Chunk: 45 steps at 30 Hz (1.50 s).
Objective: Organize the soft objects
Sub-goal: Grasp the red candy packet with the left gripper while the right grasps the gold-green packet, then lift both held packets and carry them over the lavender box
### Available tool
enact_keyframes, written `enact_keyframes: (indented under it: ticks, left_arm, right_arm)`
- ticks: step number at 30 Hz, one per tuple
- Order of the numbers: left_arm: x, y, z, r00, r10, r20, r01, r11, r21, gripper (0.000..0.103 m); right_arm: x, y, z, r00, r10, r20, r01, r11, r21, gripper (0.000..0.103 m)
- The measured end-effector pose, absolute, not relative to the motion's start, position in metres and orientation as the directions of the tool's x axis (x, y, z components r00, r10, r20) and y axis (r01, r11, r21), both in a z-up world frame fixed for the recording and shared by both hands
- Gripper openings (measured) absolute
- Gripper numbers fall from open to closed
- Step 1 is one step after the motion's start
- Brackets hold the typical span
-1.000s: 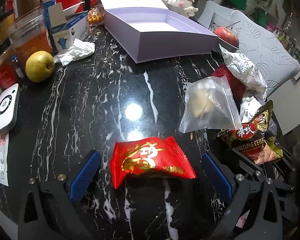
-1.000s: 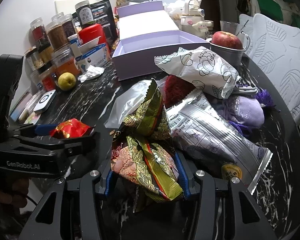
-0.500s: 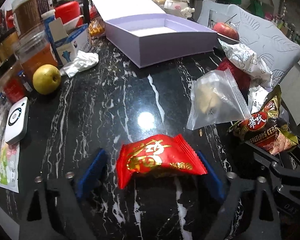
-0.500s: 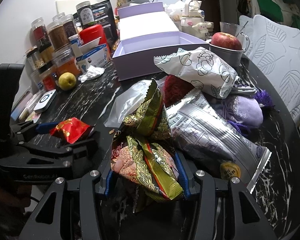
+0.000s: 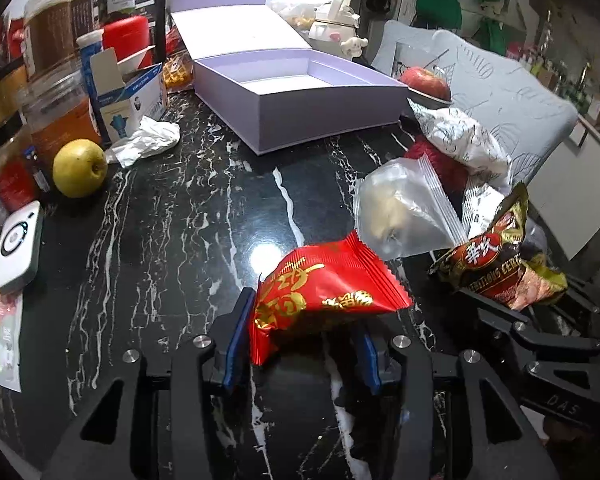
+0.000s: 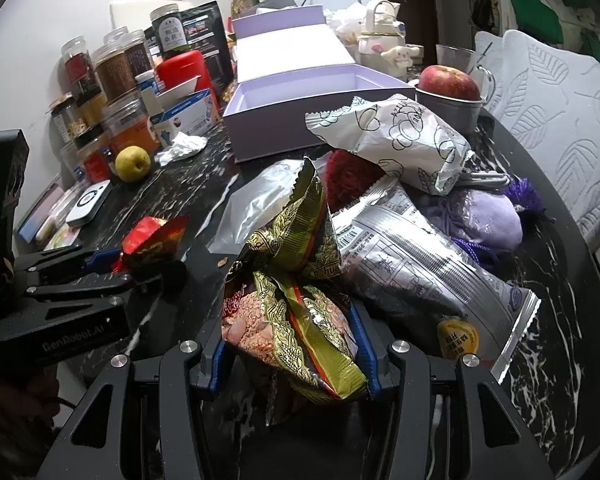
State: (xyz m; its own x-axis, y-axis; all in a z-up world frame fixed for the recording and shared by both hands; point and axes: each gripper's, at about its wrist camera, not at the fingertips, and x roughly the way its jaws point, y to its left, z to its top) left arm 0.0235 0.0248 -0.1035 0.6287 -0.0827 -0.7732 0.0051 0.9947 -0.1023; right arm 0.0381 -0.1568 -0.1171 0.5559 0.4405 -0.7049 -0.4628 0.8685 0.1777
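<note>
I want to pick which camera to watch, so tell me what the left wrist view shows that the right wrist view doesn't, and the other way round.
Only the left wrist view shows the left gripper from behind, its jaws just closed on the red snack packet, both blue pads pressing the wrapper.

Only the right wrist view shows the silver foil bag, the purple plush and the right gripper clamped on the gold cereal packet.

Both show the open purple box, the yellow pear, the red apple and the black marble table.
</note>
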Motion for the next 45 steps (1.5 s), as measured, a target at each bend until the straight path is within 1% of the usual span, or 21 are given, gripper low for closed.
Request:
enact_keyframes:
  ticks: [3, 9, 16, 25, 33, 39, 45]
  left_arm:
    - [0.022, 0.027, -0.101, 0.636, -0.091, -0.766, 0.000, 0.993, -0.118, 0.046]
    - [0.020, 0.027, -0.091, 0.662, -0.080, -0.745, 0.003, 0.995, -0.105, 0.046]
    - [0.016, 0.023, -0.072, 0.698, -0.076, -0.712, 0.018, 0.996, -0.089, 0.046]
    - [0.006, 0.021, -0.044, 0.753, -0.077, -0.653, 0.037, 0.997, -0.075, 0.045]
    - [0.004, 0.021, -0.010, 0.820, -0.061, -0.569, 0.048, 0.998, -0.039, 0.046]
    - [0.010, 0.019, 0.012, 0.849, -0.049, -0.526, 0.050, 0.999, -0.012, 0.046]
    - [0.023, 0.020, 0.028, 0.867, -0.046, -0.497, 0.046, 0.999, -0.013, 0.046]
  right_arm:
    - [0.038, -0.157, -0.117, 0.556, 0.440, -0.705, -0.462, 0.869, 0.177, 0.050]
    - [0.036, -0.158, -0.115, 0.559, 0.449, -0.697, -0.470, 0.864, 0.180, 0.050]
    - [0.030, -0.162, -0.104, 0.575, 0.483, -0.660, -0.480, 0.853, 0.205, 0.049]
    - [0.016, -0.171, -0.080, 0.620, 0.520, -0.587, -0.497, 0.840, 0.219, 0.047]
    - [0.012, -0.175, -0.041, 0.677, 0.543, -0.497, -0.532, 0.828, 0.180, 0.047]
    - [0.015, -0.172, -0.013, 0.705, 0.564, -0.430, -0.566, 0.813, 0.137, 0.047]
    - [0.028, -0.167, 0.005, 0.703, 0.587, -0.401, -0.602, 0.792, 0.103, 0.047]
